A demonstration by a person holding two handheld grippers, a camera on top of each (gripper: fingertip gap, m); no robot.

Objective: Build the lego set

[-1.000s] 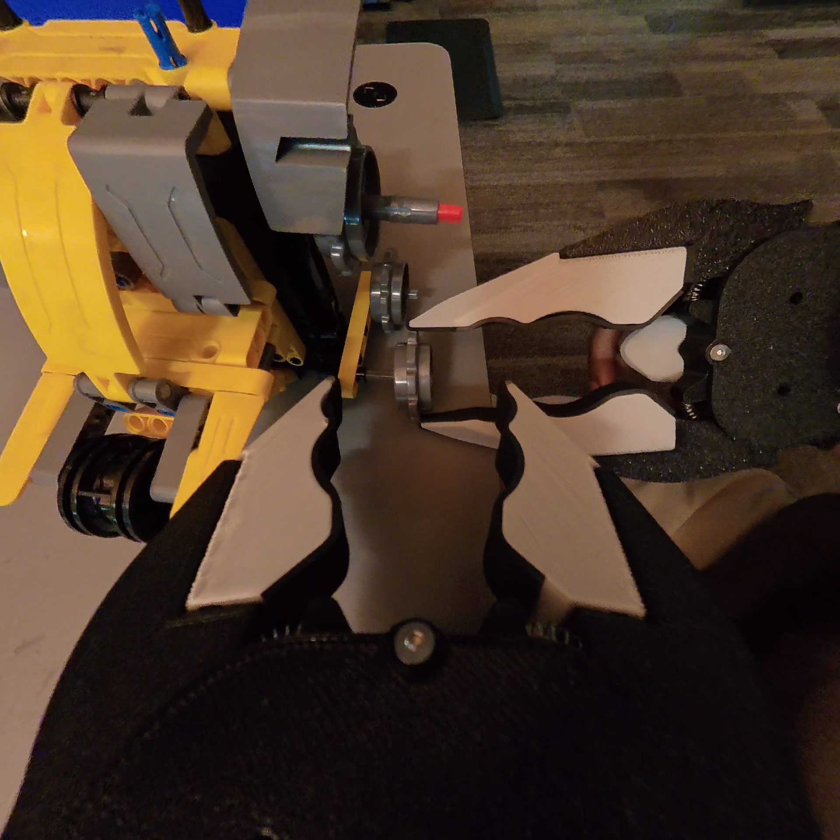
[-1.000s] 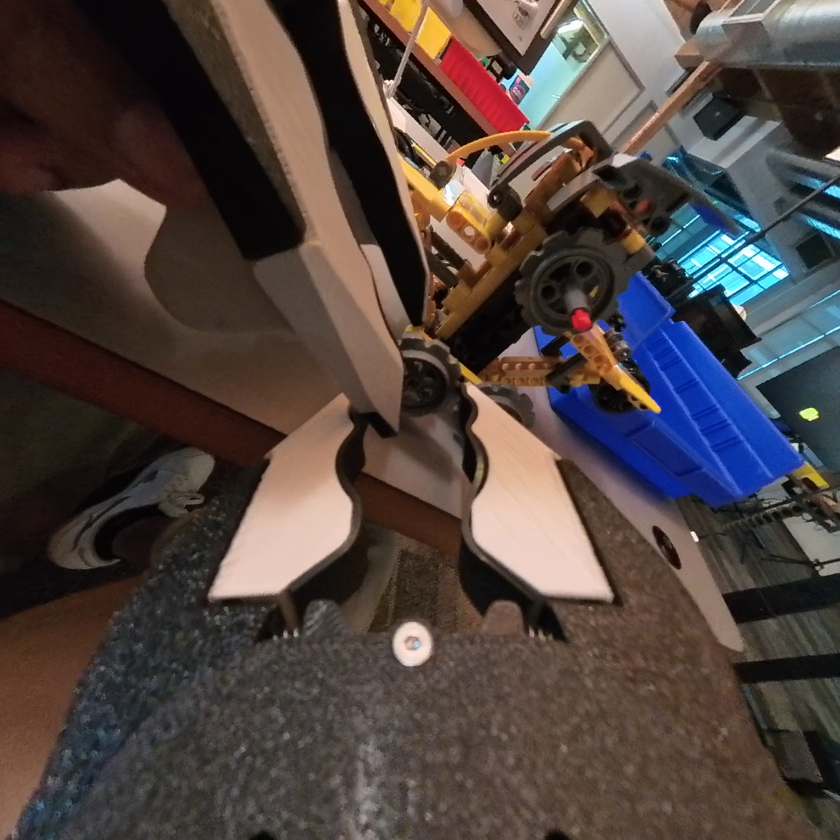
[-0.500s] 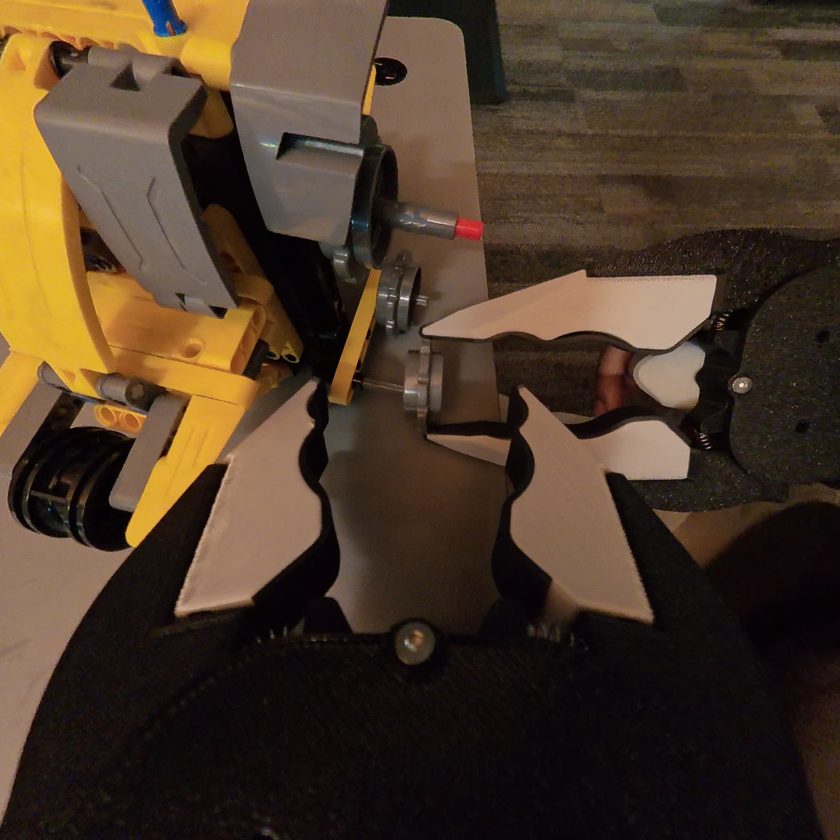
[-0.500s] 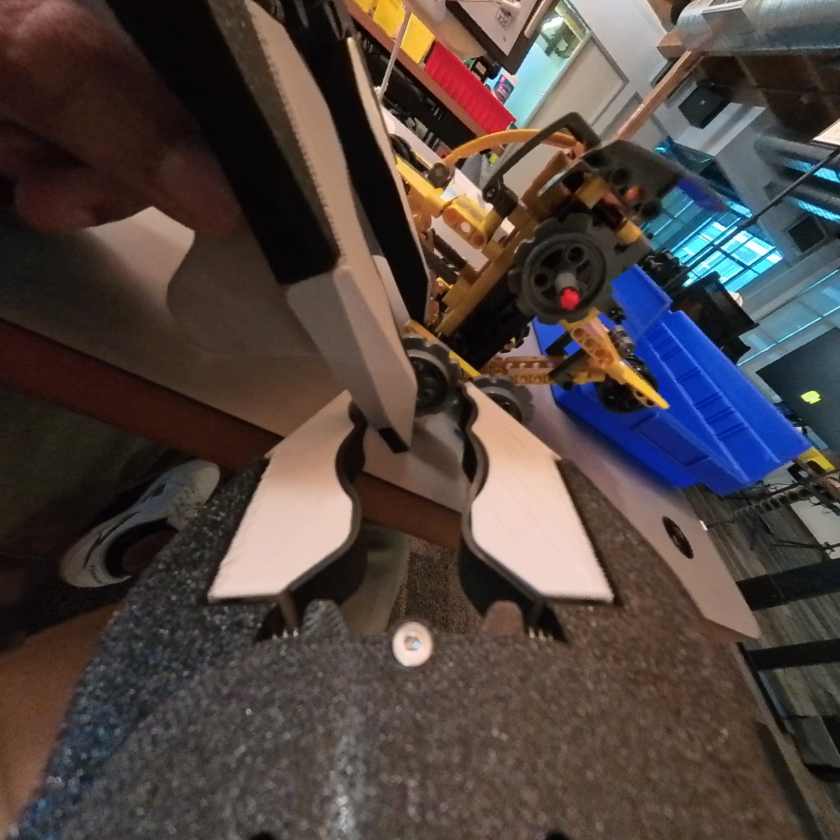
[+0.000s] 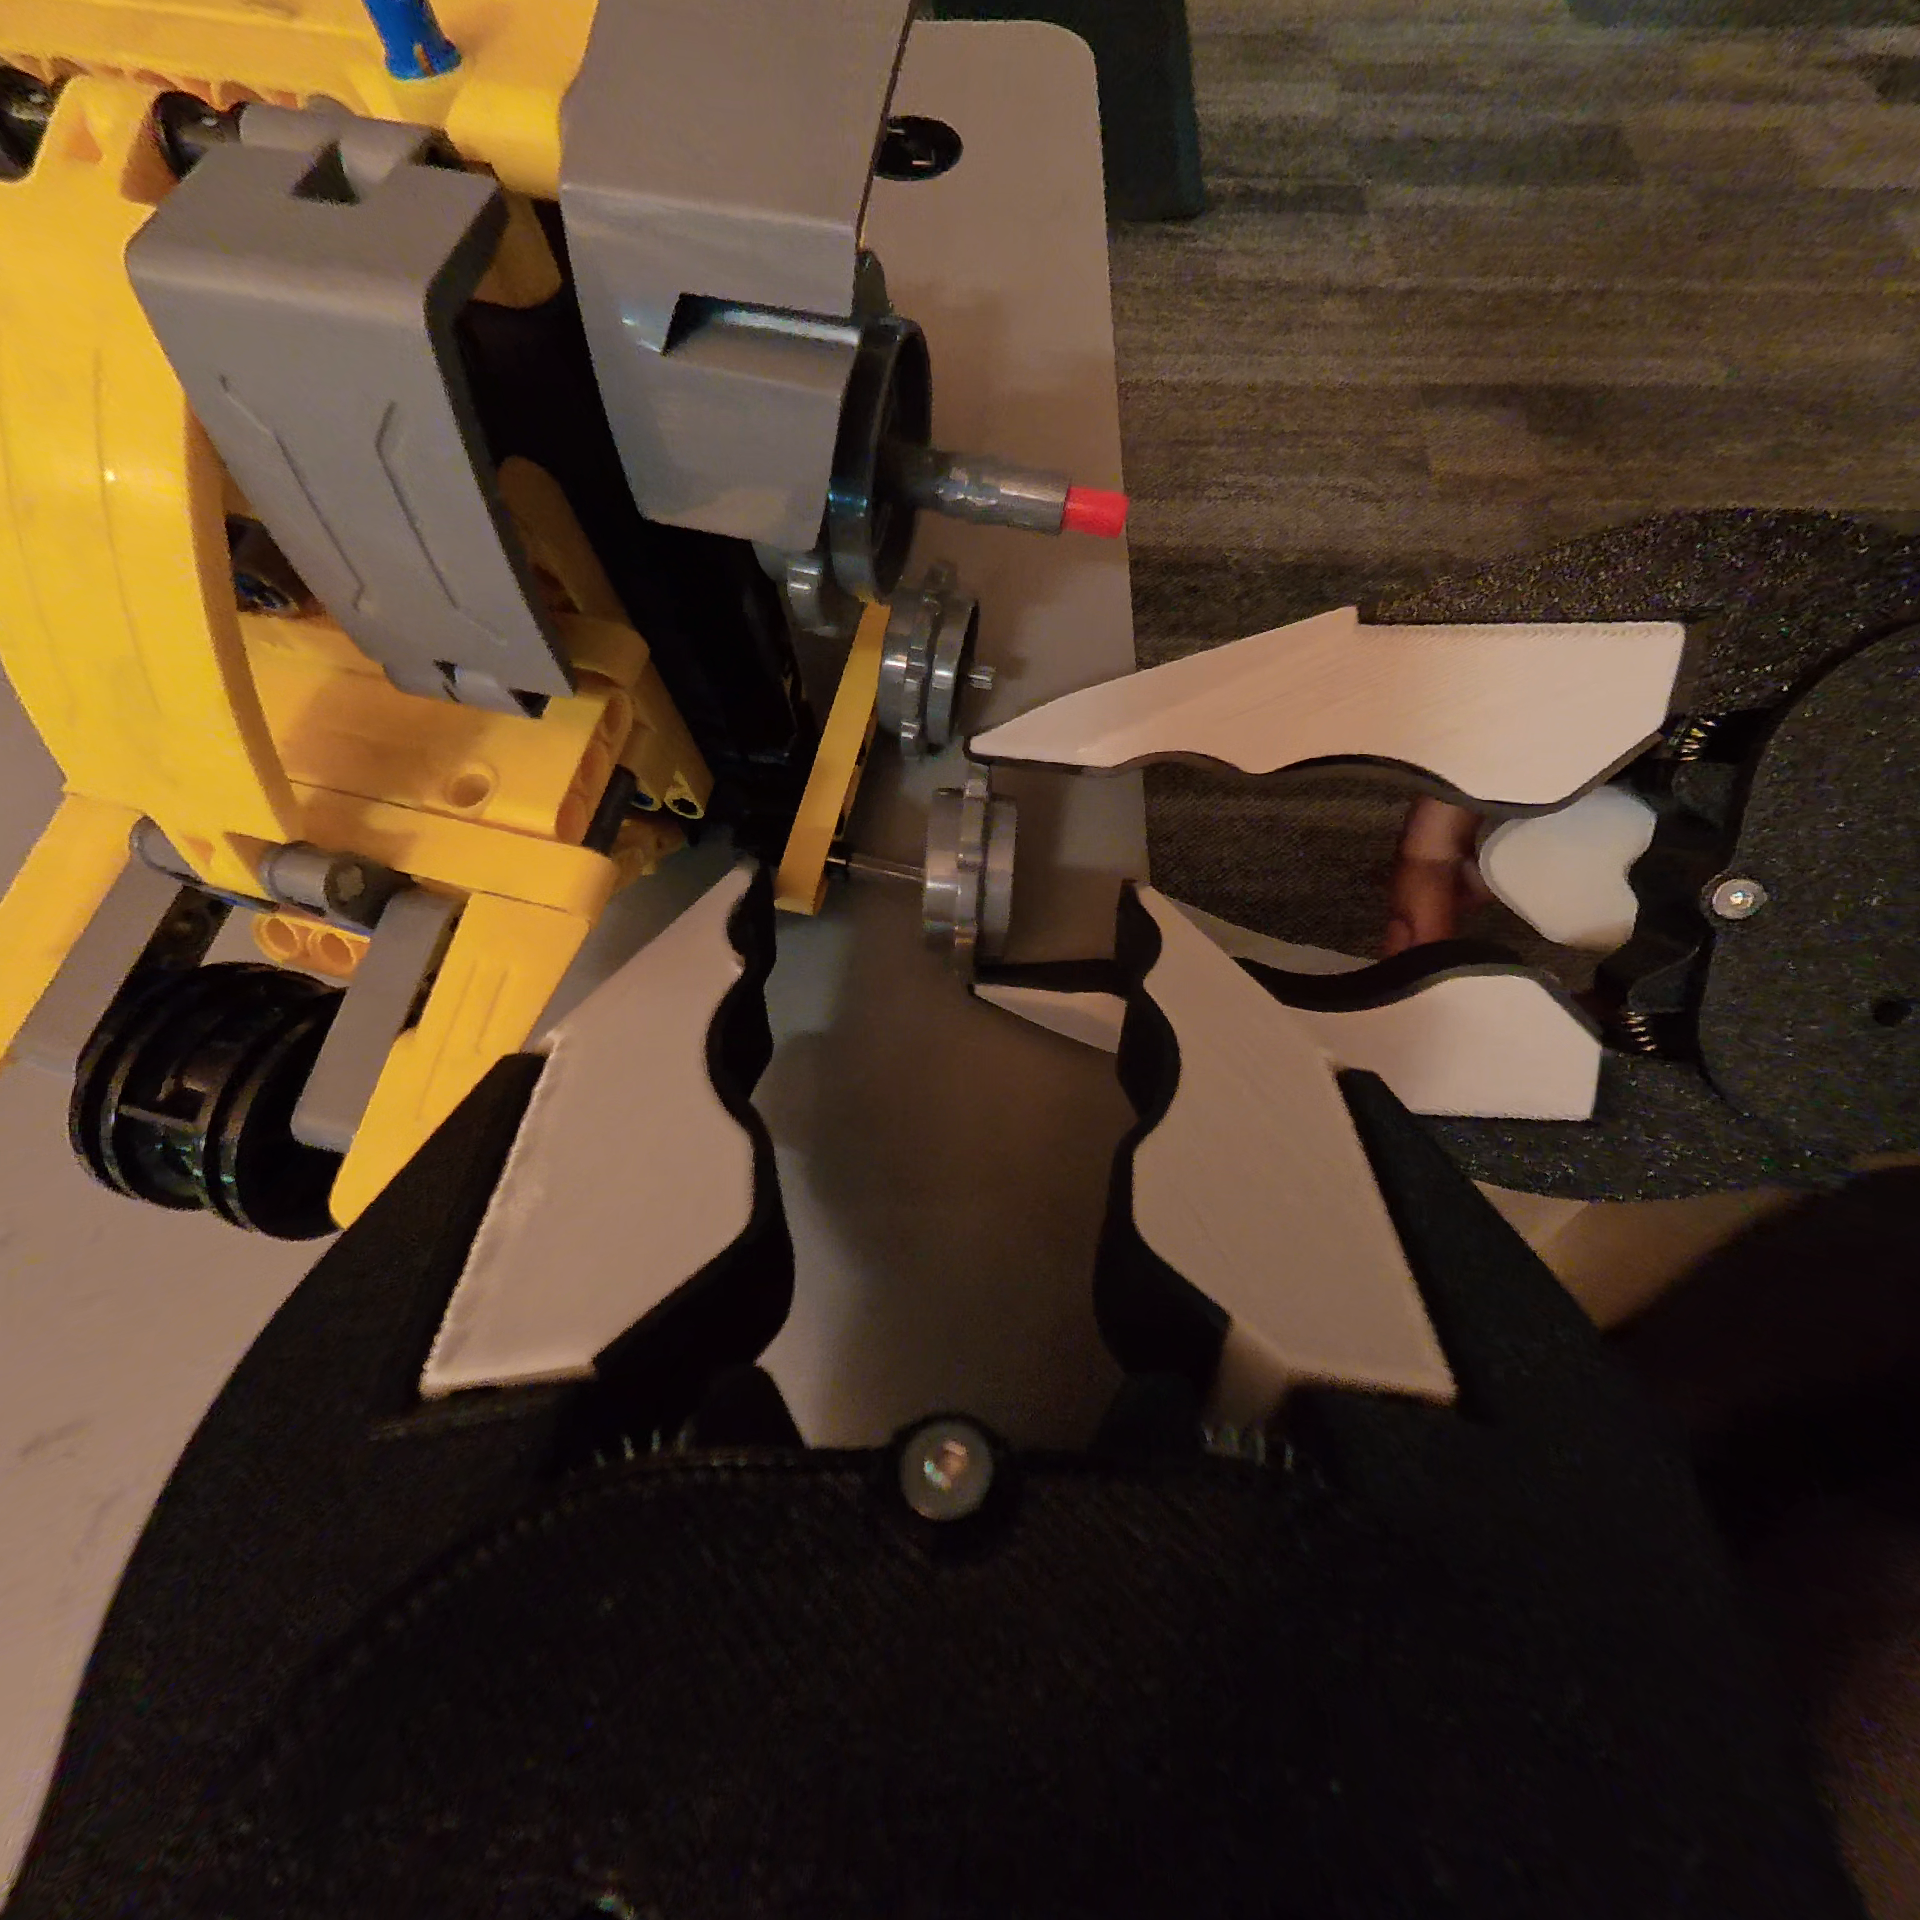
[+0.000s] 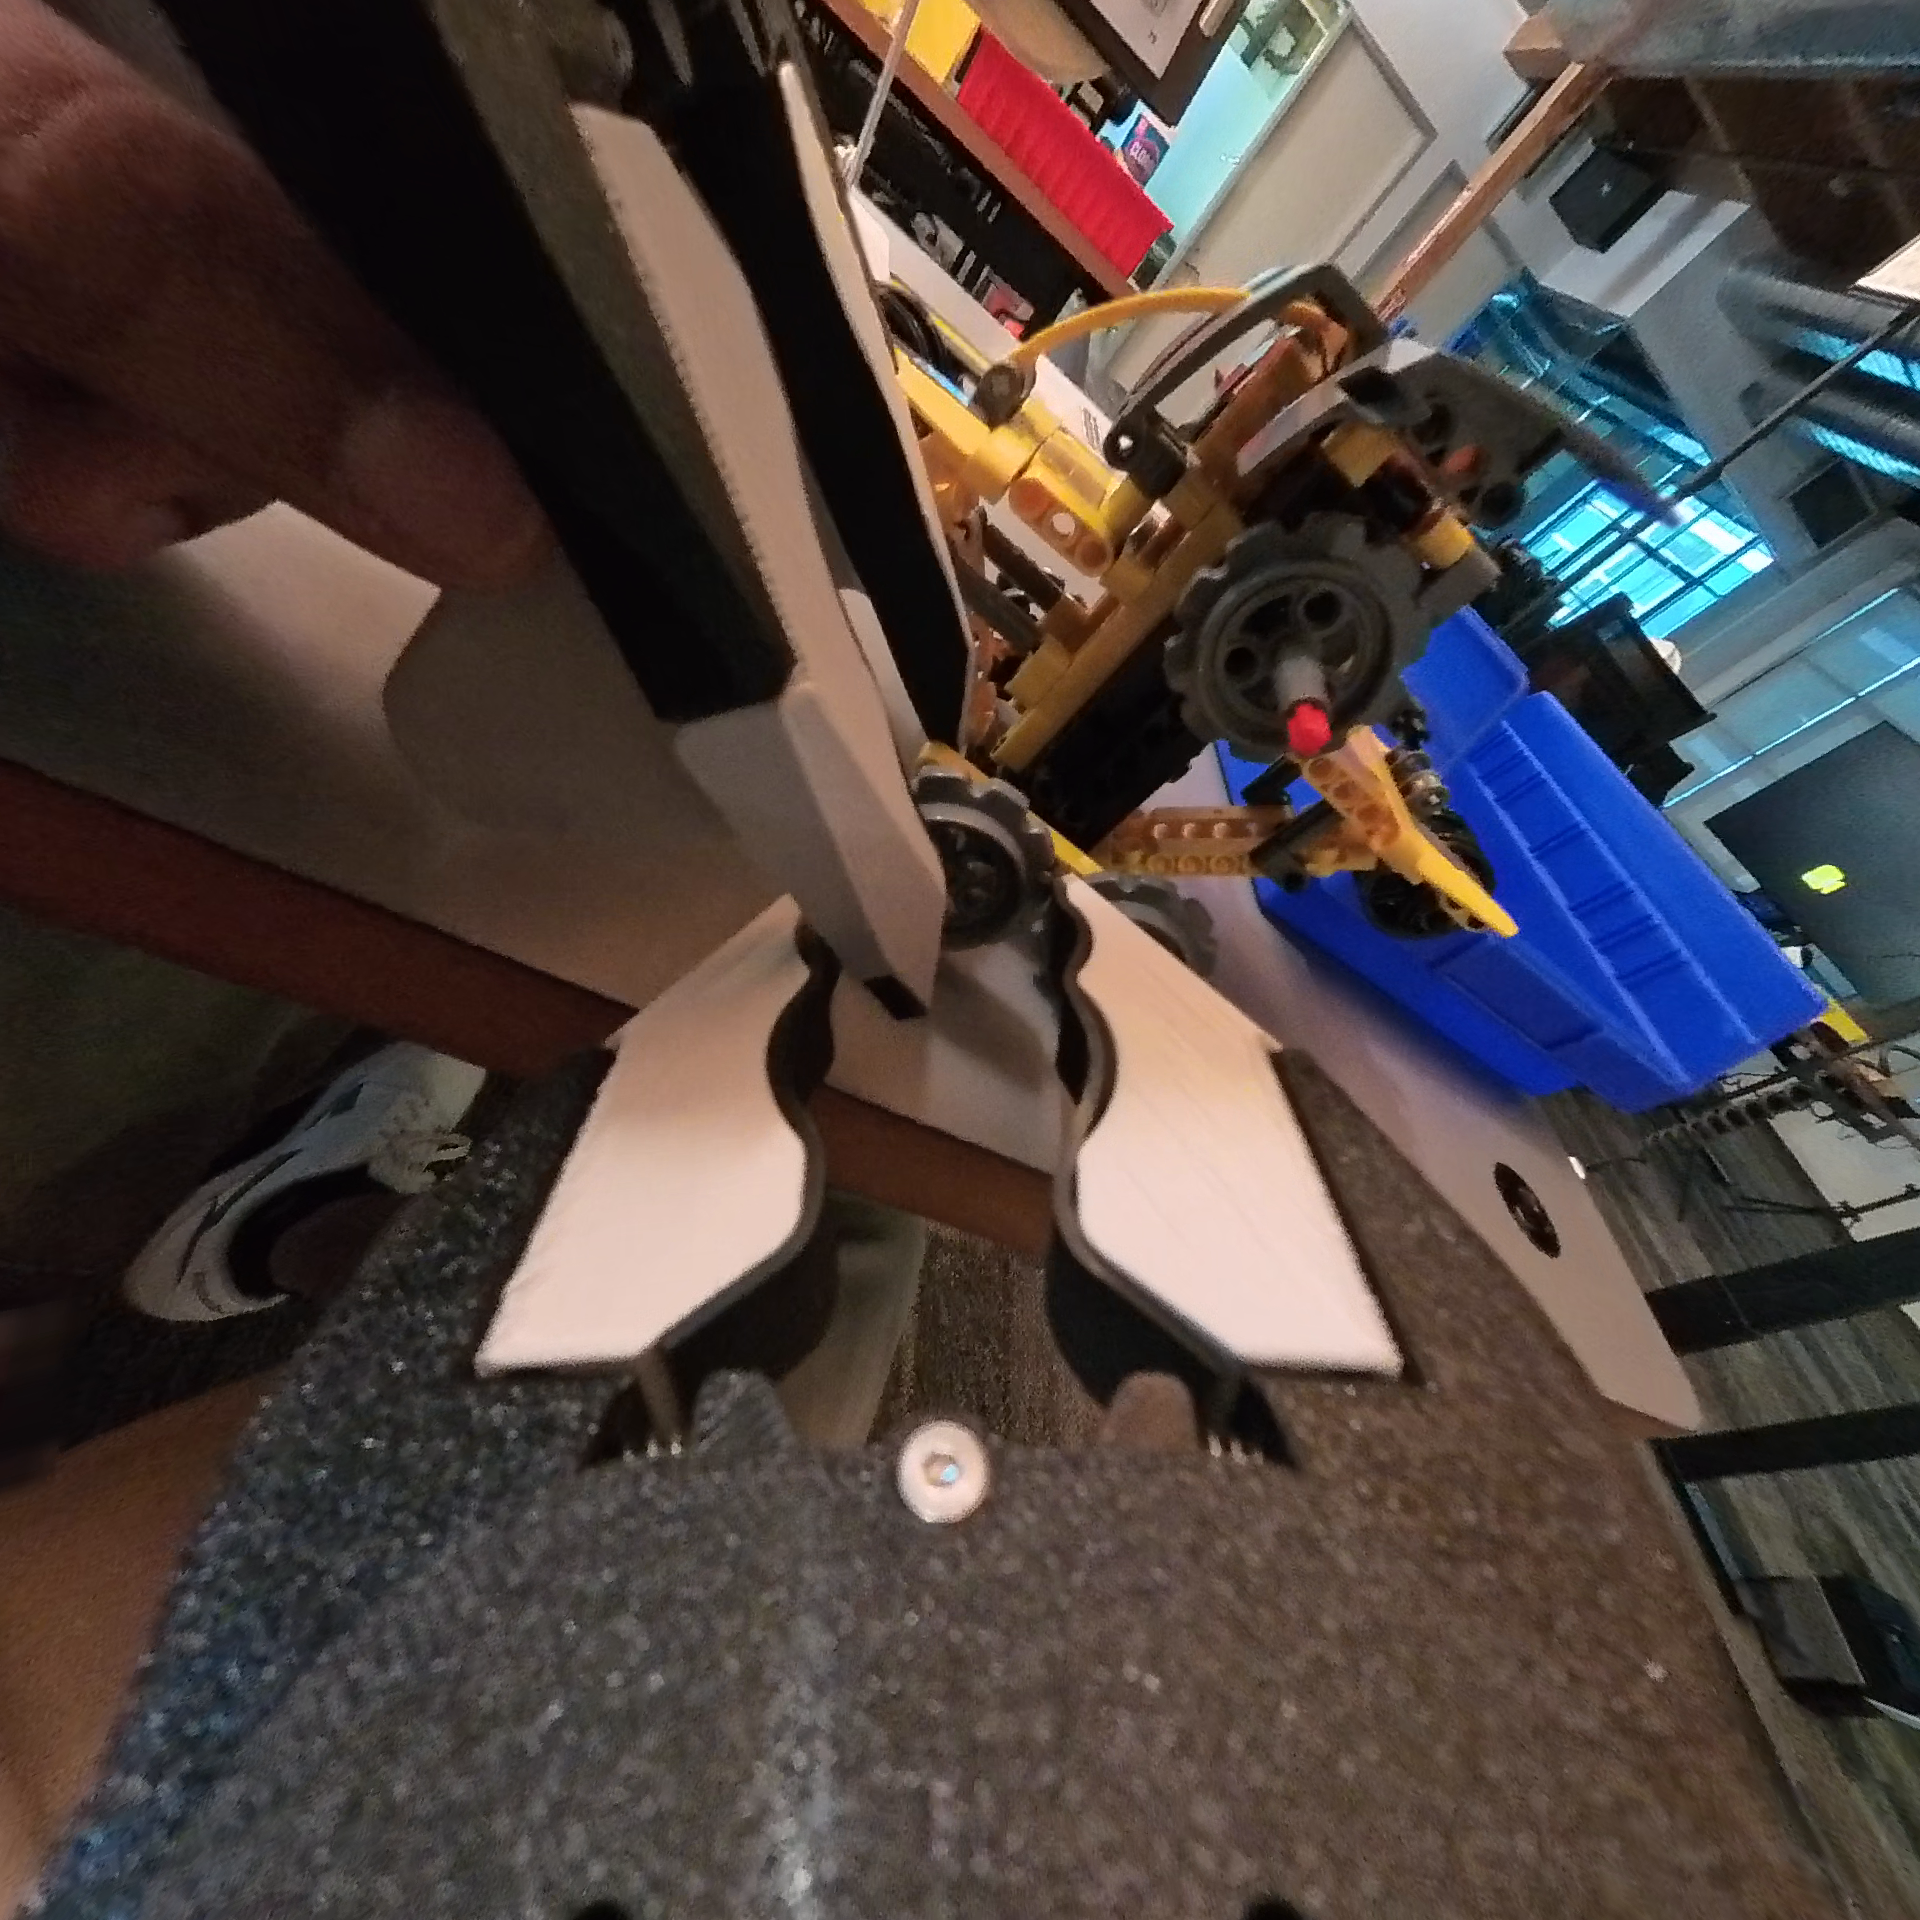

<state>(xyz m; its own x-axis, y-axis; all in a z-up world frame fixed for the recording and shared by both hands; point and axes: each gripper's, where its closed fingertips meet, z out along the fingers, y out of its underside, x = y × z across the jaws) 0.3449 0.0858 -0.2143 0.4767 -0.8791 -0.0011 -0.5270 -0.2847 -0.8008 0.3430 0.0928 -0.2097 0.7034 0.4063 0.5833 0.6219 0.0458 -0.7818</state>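
A: Left tool?
B: Jaws spread wide, nothing held. It hovers over the grey bench, with its left fingertip just beside the yellow brick-built vehicle and its right fingertip in front of the right tool's lower finger.

A: Right tool?
B: Comes in from the right in the left view, jaws wide, tips flanking a small grey gear on a thin axle sticking out of the vehicle's side. Contact: cannot tell. In the right view the same gear sits just past its own tips.

A: Other parts nearby?
B: A second grey gear just farther along the vehicle's side, then a big dark wheel hub with a grey axle ending in a red tip. Black tyre at near left.

A: Background?
B: Blue bin on the bench beyond the vehicle, a shoe on the floor under the bench, shelves far back.
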